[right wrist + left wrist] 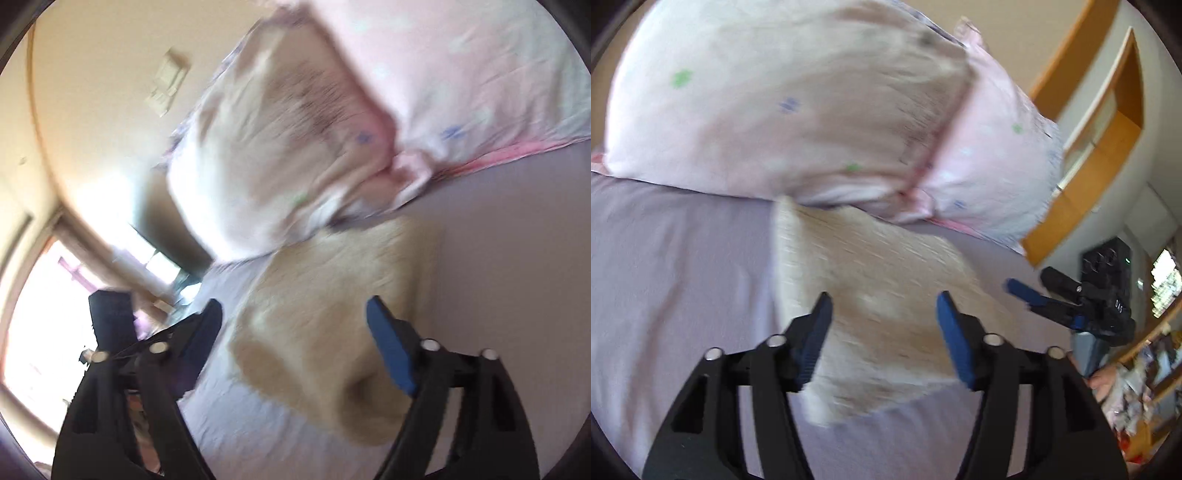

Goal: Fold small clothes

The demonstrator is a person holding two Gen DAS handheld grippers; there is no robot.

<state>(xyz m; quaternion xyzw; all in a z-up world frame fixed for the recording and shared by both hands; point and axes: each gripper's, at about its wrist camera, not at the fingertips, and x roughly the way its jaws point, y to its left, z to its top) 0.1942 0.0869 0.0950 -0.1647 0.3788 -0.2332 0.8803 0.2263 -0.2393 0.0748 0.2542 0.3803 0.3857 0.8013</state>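
Observation:
A small beige knit garment (871,295) lies folded on the lilac bed sheet (676,266), its far edge under a pale pink pillow. My left gripper (882,328) is open and empty, its blue pads either side of the garment's near part, just above it. My right gripper (295,339) is open and empty too, over the same garment (332,314) from the other side. The right gripper also shows at the right of the left wrist view (1027,291). Both views are motion-blurred.
A pink pillow (798,110) with small green and blue dots lies at the head of the bed (461,74). Wooden shelves (1108,122) stand on the wall to the right. A bright window (44,314) and a cluttered shelf (1145,380) lie beyond the bed.

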